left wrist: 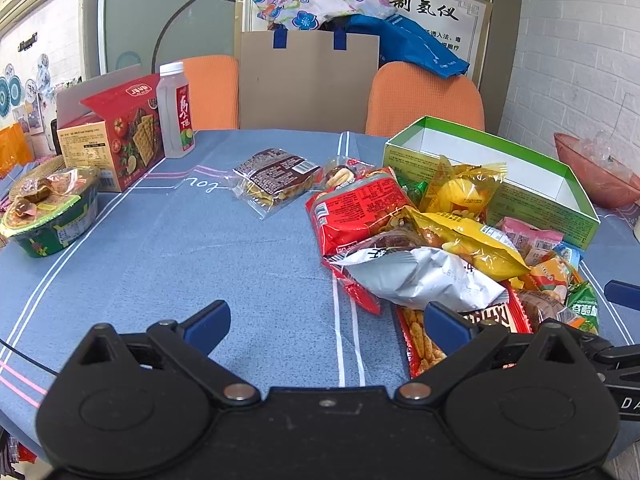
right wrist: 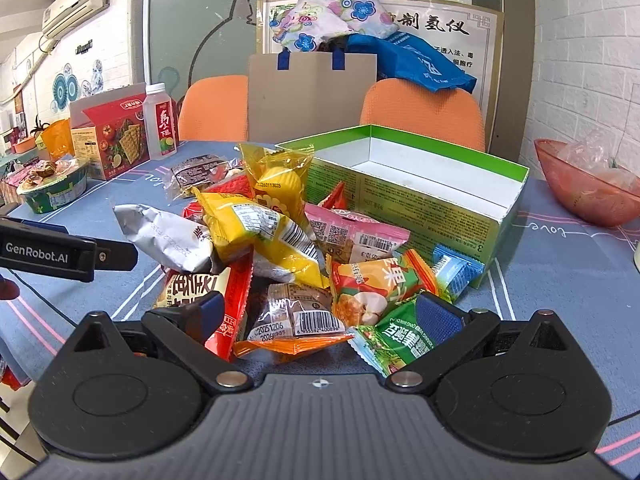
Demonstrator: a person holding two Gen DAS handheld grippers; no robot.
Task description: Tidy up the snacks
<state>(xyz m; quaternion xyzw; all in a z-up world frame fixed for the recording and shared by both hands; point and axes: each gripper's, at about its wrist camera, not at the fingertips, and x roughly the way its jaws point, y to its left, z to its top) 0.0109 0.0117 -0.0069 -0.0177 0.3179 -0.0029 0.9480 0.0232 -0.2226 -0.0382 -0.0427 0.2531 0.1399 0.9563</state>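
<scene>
A heap of snack packets lies on the blue tablecloth in front of an open, empty green box (left wrist: 496, 184) (right wrist: 420, 184). The heap holds a silver bag (left wrist: 420, 276) (right wrist: 160, 232), a yellow bag (right wrist: 260, 232), a red packet (left wrist: 352, 212) and several small ones. My left gripper (left wrist: 326, 320) is open and empty, low over the cloth at the heap's left edge. My right gripper (right wrist: 320, 316) is open at the heap's near edge, its fingers either side of a brown packet with a barcode (right wrist: 298, 316), not closed on it.
A red cracker box (left wrist: 116, 136), a drink bottle (left wrist: 176, 112) and an instant noodle bowl (left wrist: 48, 216) stand at the left. A brown packet (left wrist: 276, 176) lies mid-table. A red bowl (right wrist: 588, 184) sits at the right. Orange chairs (left wrist: 424, 100) stand behind.
</scene>
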